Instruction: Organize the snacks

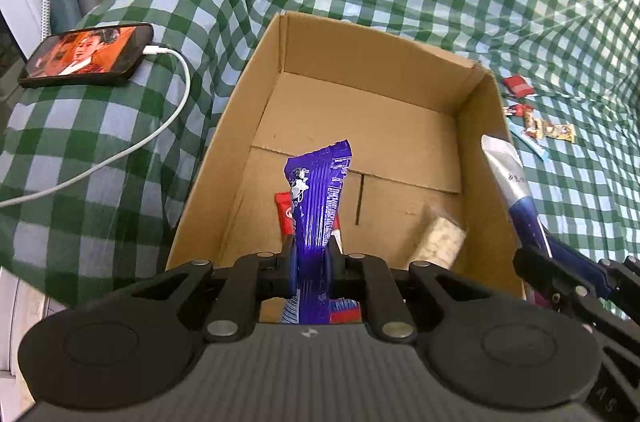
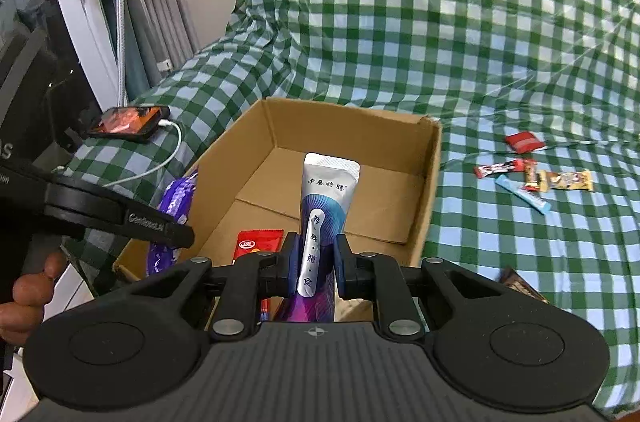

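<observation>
An open cardboard box [image 1: 420, 150] [image 2: 432, 178] stands on the green checked cloth. My left gripper [image 1: 311, 254] is shut on a purple snack packet [image 1: 320, 190] and holds it upright over the box's near end. My right gripper [image 2: 314, 258] is shut on a silver and blue sachet [image 2: 326, 198], also held above the box. In the left wrist view the sachet [image 1: 508, 174] shows at the box's right wall. A red packet [image 1: 285, 210] [image 2: 256, 242] and a pale wrapped block [image 1: 440, 240] lie inside the box.
Several small snack packets [image 2: 536, 178] [image 1: 536, 126] lie on the cloth to the right of the box. A phone [image 1: 88, 54] [image 2: 128, 122] on a white cable lies to the left. A dark wrapper [image 2: 520, 284] lies at the box's near right.
</observation>
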Demonstrator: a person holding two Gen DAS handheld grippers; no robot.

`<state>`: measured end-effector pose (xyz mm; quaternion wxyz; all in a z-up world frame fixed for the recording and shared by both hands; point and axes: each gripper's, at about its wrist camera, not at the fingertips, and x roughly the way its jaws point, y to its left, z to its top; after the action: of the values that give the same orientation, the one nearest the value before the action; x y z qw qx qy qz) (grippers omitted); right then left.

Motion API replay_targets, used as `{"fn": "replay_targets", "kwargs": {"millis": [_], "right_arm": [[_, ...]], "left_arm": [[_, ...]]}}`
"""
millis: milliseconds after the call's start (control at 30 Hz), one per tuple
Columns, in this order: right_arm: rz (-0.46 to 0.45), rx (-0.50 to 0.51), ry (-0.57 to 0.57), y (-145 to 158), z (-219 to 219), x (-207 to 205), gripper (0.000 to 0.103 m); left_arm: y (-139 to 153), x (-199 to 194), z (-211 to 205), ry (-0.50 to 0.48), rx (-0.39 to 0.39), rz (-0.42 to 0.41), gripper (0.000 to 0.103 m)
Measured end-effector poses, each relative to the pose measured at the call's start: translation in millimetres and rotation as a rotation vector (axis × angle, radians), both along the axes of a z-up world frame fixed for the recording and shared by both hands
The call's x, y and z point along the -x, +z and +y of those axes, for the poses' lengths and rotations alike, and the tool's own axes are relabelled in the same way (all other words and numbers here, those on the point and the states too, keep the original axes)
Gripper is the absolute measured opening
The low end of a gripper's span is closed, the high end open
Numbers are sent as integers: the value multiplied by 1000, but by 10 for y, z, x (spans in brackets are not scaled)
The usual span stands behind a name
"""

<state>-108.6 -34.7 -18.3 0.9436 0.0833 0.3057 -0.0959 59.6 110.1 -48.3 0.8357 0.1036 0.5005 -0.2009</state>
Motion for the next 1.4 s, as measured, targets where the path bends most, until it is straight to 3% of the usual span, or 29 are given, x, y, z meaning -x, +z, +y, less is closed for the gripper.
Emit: {"fn": "replay_targets", "kwargs": {"millis": [333, 367, 400, 433, 467, 533, 700, 967, 1400], "right_arm": [[43, -24, 7, -258, -66, -538, 20], [44, -35, 10, -281, -87, -579, 20], [44, -48, 14, -294, -103, -603, 24], [43, -62, 6, -300, -125, -625, 27], [41, -83, -4, -301, -155, -643, 32], [35, -113, -26, -285, -194, -638, 60], [43, -109, -68, -259, -149, -442, 88], [89, -68, -48, -258, 65, 80, 97], [-28, 58, -47, 89, 402, 781, 102]], "left_arm": [[-214, -405, -181, -6, -29, 4, 14], [-217, -428, -193, -12, -28, -2, 22], [-211, -441, -207, -22, -29, -4, 50], [-203, -454, -216, -24, -37, -8, 70], [-188, -459, -211, -8, -44, -20, 101], [-139, -391, -145, 30, -33, -73, 103], [-137, -176, -26, 22, -96, -75, 103], [-109, 434, 215, -11, -137, -21, 103], [355, 1143, 345, -32, -97, -129, 103]]}}
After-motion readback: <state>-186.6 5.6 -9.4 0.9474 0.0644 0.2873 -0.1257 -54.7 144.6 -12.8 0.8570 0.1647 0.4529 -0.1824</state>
